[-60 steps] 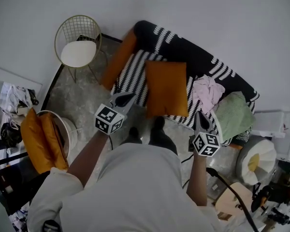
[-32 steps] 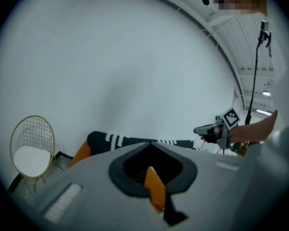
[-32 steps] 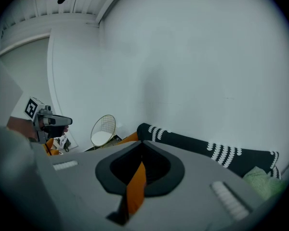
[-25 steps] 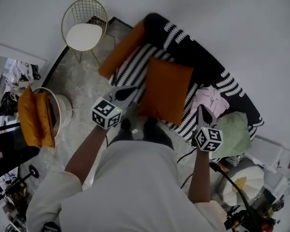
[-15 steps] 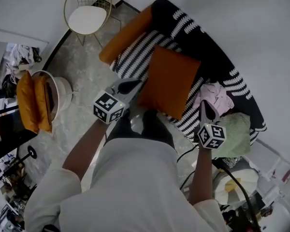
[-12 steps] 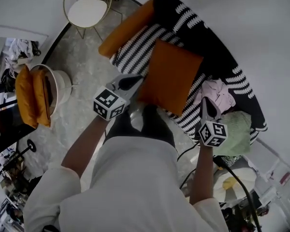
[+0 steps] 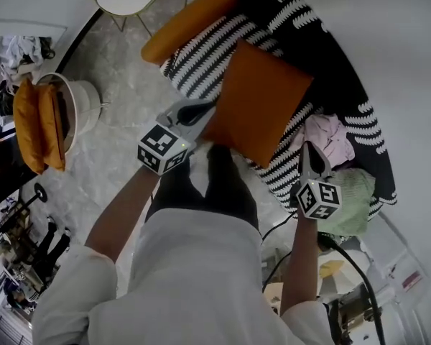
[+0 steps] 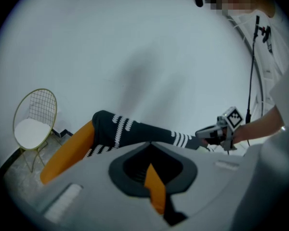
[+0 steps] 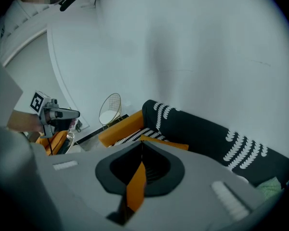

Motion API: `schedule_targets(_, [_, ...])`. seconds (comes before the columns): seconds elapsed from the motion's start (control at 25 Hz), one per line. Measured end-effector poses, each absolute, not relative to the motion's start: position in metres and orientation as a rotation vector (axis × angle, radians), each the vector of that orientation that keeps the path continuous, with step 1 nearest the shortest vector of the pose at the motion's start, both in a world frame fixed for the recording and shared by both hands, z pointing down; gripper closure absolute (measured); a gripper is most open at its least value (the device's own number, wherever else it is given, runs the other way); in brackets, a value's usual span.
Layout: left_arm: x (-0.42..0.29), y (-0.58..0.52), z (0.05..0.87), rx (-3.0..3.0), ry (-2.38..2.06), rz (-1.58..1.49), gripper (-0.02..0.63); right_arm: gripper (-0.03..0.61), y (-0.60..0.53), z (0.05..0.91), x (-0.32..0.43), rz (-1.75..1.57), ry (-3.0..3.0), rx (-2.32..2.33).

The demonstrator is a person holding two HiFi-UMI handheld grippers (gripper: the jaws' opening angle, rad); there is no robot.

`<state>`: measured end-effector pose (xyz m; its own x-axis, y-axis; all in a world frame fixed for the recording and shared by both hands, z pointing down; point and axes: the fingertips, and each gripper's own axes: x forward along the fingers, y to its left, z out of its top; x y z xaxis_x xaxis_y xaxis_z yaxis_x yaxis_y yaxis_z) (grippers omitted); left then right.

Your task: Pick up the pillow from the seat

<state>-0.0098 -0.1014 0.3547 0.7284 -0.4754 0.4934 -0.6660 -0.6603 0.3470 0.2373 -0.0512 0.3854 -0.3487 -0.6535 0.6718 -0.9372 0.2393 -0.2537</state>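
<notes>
I see the pillow (image 7: 262,99) lying flat on the sofa (image 7: 197,60), about mid-seat. My left gripper (image 7: 201,110) hangs at the sofa's front edge, its 2 fingers pressed together on nothing, tips right at the pillow's near-left edge; I cannot tell if they touch it. My right gripper (image 7: 308,151), likewise closed and empty, sits over the sofa's front edge beside pink clothes (image 7: 329,136).

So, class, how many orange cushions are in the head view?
4: a square pillow on the striped seat, a long cushion at its end, two cushions in the white basket. More may be hidden.
</notes>
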Motion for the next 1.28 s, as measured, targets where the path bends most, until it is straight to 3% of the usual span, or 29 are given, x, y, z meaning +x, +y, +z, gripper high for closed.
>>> schedule_targets(1.0, [0.009, -0.115, 0.547, 2.258, -0.894, 0.595, 0.611, 0.526, -0.075, 0.575, 0.245, 1.114, -2.018, 1.344])
schedule_targets(1.28, [0.013, -0.120, 0.588, 2.232, -0.878, 0.618, 0.579, 0.501, -0.076, 0.618, 0.248, 1.145, -2.004, 1.313])
